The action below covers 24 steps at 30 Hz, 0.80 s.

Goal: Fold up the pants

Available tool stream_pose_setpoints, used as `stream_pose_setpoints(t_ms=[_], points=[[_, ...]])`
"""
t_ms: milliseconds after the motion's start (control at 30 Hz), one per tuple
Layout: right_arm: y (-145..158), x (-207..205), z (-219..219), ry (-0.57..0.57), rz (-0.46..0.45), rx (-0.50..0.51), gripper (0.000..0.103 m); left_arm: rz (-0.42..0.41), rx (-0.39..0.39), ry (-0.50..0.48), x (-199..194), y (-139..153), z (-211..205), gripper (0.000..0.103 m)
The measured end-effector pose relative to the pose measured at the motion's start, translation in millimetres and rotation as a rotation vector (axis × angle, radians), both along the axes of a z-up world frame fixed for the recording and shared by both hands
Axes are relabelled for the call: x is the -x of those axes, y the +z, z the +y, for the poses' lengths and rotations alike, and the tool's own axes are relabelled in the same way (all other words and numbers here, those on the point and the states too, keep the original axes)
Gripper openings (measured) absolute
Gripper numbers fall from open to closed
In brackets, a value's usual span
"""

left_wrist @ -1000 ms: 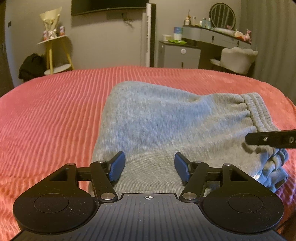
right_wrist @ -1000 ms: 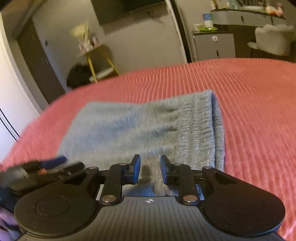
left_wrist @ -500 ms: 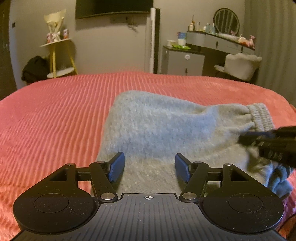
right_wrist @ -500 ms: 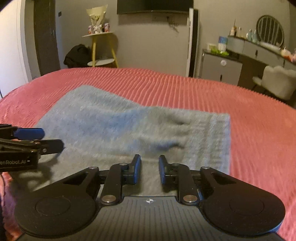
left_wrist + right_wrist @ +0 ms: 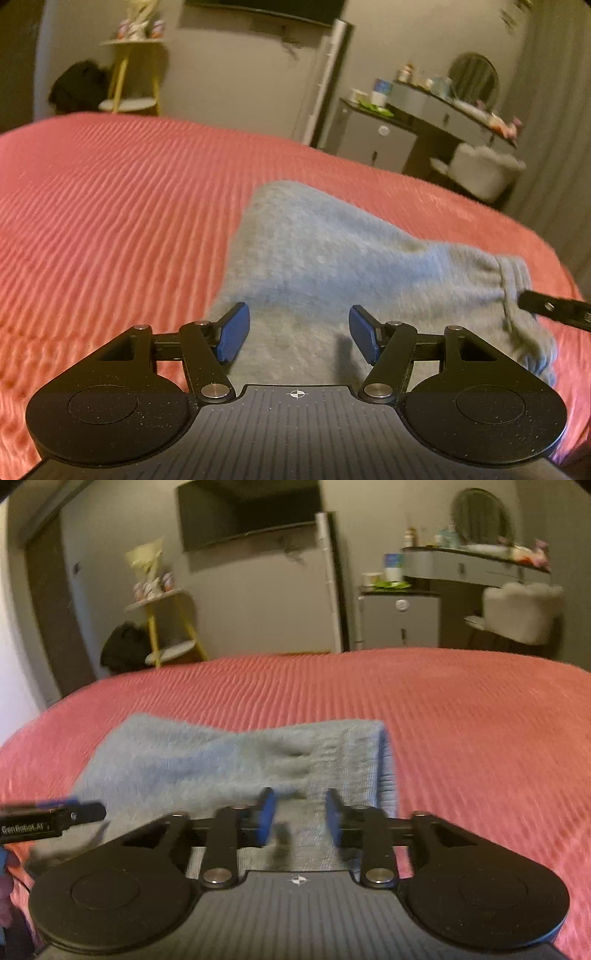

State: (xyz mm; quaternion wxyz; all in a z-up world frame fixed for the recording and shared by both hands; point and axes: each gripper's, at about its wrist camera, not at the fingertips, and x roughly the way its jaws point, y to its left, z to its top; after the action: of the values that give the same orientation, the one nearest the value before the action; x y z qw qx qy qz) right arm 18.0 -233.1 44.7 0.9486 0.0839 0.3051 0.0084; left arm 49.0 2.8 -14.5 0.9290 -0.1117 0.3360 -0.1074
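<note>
Pants: grey knit sweatpants (image 5: 332, 266), already folded into a compact block, lying flat on the bed (image 5: 110, 206) with its ribbed red cover; they sit toward the near edge, just ahead of both grippers.
Waistband: elastic, gathered band (image 5: 365, 760) at the right end of the block, seen from the right wrist; in the left view it bunches at the far right, where some loose fabric hangs lower.
Left gripper: left gripper (image 5: 299, 332) has its blue pads spread wide, nothing between them; it hovers over the near left part of the cloth, contact uncertain through the blur.
Right gripper: right gripper (image 5: 297, 819) is parted to a moderate gap, holding nothing, aimed at the fabric just left of the waistband.
Handling (judgement): soft, light, thick fleece; no stiffness, so it will sag and drape from any single hold. Not fragile. The fuzzy surface should grip the pads well and likely drags on the ribbed cover.
Where to take hold (judgement): pinch all stacked layers at the two near corners, one per gripper; the waistband end is the thickest and firmest bite. A shallow pinch risks lifting only the top layer and opening the fold.
Progress (judgement): folding looks largely done; perhaps one last fold or a tidy-up remains.
</note>
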Motion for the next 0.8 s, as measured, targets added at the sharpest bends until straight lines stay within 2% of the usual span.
stream_pose_setpoints(t_ms=[33, 67, 133, 200, 267, 333, 400, 433, 500, 567, 700, 767, 800], points=[[2, 3, -8, -0.026, -0.002, -0.039, 0.063, 0.003, 0.000, 0.028, 0, 0, 4, 0.069], [2, 4, -15, -0.045, 0.005, -0.071, 0.069, 0.010, -0.011, 0.060, -2, 0, 7, 0.075], [-3, 3, -30, -0.101, 0.051, -0.128, 0.073, 0.049, -0.025, 0.132, -6, -5, 15, 0.076], [-12, -2, -43, -0.141, 0.120, -0.210, 0.073, 0.094, 0.053, 0.151, -10, -8, 26, 0.076], [-18, -4, -49, -0.145, 0.162, -0.264, 0.074, 0.114, 0.124, 0.128, -11, -8, 31, 0.076], [-26, -10, -48, -0.116, 0.230, -0.291, 0.082, 0.129, 0.149, 0.067, -10, -8, 27, 0.077], [-37, -17, -47, -0.094, 0.316, -0.313, 0.090, 0.165, 0.151, -0.007, -12, -10, 20, 0.082], [-42, -20, -47, -0.091, 0.349, -0.319, 0.093, 0.183, 0.138, -0.038, -13, -11, 16, 0.086], [-49, -24, -56, -0.087, 0.387, -0.380, 0.096, 0.221, 0.120, -0.076, -17, -14, 10, 0.088], [-57, -27, -71, -0.084, 0.406, -0.477, 0.097, 0.256, 0.128, -0.090, -21, -18, 9, 0.091], [-69, -28, -104, -0.070, 0.395, -0.667, 0.098, 0.330, 0.201, -0.107, -42, -32, 10, 0.092], [-75, -30, -111, -0.059, 0.381, -0.733, 0.092, 0.336, 0.198, -0.109, -48, -38, 7, 0.092], [-76, -30, -111, -0.054, 0.368, -0.740, 0.080, 0.333, 0.188, -0.122, -51, -38, 5, 0.091]])
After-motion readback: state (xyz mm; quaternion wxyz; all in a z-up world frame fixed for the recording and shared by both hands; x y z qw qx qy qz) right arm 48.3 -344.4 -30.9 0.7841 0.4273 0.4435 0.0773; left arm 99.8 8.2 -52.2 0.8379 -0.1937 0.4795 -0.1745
